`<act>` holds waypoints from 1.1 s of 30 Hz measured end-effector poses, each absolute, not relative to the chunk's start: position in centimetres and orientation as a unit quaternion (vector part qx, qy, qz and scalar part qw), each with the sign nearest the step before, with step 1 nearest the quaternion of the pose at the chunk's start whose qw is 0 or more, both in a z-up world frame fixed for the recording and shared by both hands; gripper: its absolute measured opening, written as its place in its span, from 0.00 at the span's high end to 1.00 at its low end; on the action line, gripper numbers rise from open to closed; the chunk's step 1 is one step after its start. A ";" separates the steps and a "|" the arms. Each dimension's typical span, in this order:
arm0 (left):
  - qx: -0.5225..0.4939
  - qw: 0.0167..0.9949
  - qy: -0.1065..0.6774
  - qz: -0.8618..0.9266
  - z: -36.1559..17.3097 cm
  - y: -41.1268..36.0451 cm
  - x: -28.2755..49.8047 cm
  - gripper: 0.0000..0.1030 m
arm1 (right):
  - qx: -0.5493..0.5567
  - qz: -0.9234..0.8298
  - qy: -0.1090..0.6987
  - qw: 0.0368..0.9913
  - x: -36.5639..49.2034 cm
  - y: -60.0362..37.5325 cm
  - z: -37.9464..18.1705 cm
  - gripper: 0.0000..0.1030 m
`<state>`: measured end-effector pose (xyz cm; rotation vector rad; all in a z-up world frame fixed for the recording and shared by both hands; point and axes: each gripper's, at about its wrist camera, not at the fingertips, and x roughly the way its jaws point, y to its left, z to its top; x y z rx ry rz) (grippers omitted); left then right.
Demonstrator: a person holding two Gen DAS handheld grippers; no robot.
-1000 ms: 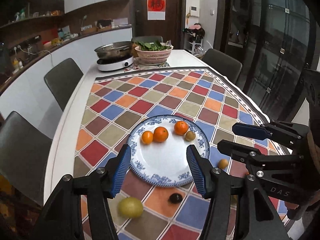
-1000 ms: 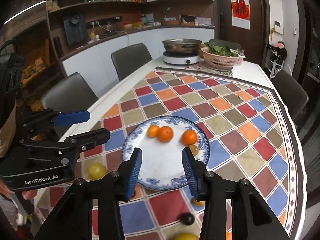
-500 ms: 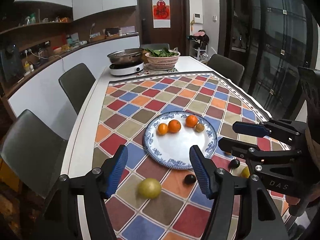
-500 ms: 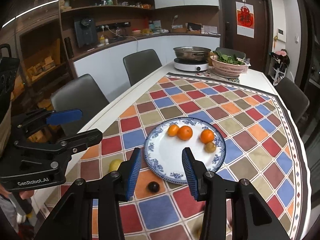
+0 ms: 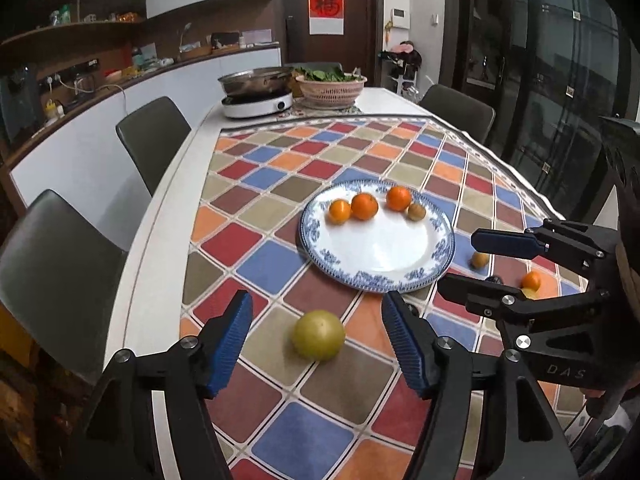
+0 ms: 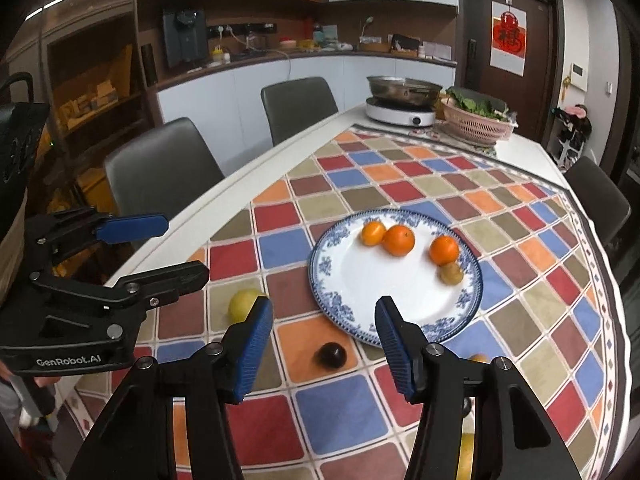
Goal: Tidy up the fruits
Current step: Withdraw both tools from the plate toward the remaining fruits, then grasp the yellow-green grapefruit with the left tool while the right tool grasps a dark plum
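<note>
1 yellow fruit [image 5: 318,335] btwn left fingers [image 5: 234,342]

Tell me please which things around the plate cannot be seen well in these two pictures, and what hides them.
- Dark fruit, left wrist view: mostly covered by a finger of the right gripper.
- Small yellow fruit, left wrist view: half behind the same gripper; kind unclear.
- Orange fruit, right wrist view: only its top shows above the right gripper's own finger.
- Yellow fruit, right wrist view: only a sliver shows beside the same finger.
</note>
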<state>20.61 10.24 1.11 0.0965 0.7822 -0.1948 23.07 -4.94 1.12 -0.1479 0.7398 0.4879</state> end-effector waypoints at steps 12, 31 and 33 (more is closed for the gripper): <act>0.050 0.901 0.417 -0.110 -3.6 10.5 22.1 0.36 | -0.070 0.228 0.406 0.882 24.3 -4.6 -3.4 0.47; 0.018 0.883 0.451 -0.126 -8.4 10.9 25.1 0.40 | -0.062 0.218 0.459 0.859 26.9 -4.0 -8.3 0.56; 0.018 0.883 0.452 -0.126 -8.5 11.0 25.3 0.43 | -0.063 0.217 0.459 0.859 27.1 -3.9 -8.4 0.58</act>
